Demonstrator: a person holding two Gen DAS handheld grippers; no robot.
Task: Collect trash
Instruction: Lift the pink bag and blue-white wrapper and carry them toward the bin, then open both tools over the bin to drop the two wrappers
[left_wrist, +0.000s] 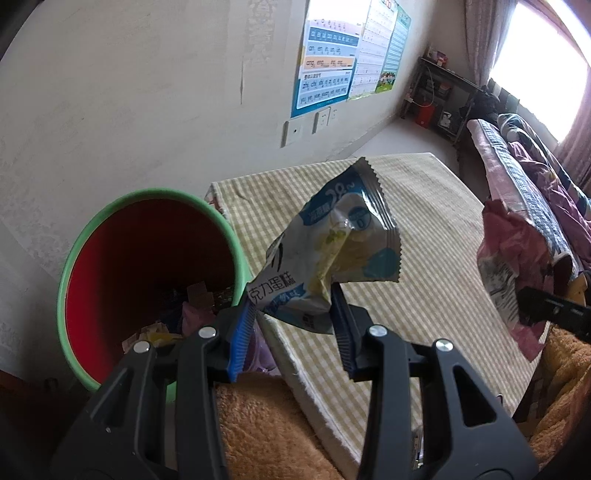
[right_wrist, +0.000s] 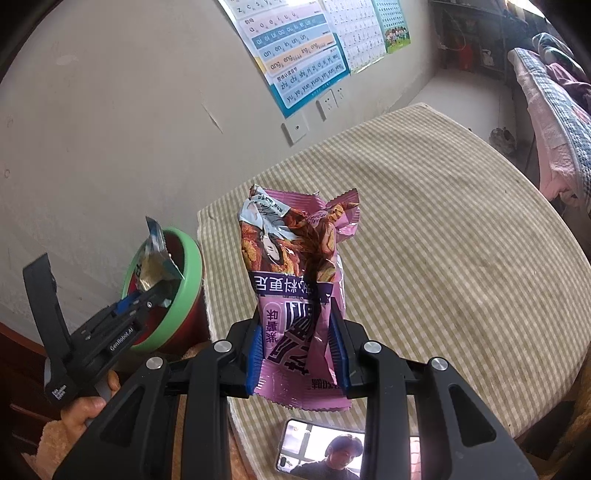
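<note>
My left gripper (left_wrist: 293, 306) is shut on a blue and white snack wrapper (left_wrist: 332, 254), which sticks up above the table edge just right of the bin. The bin (left_wrist: 147, 280) is red inside with a green rim and has several scraps at its bottom. My right gripper (right_wrist: 299, 347) is shut on a pink and purple snack wrapper (right_wrist: 299, 280), held upright over the checked table. In the right wrist view, the left gripper (right_wrist: 133, 295) holds its blue wrapper (right_wrist: 157, 258) at the bin's rim (right_wrist: 188, 280). In the left wrist view, the pink wrapper (left_wrist: 509, 266) shows at the right edge.
A round table with a checked cloth (right_wrist: 443, 258) fills the middle. A phone (right_wrist: 321, 454) lies at its near edge. The wall with posters (left_wrist: 332, 62) stands behind the bin. A bed with blankets (left_wrist: 532, 173) is at the right. An orange fleece sleeve (left_wrist: 266, 424) is below the left gripper.
</note>
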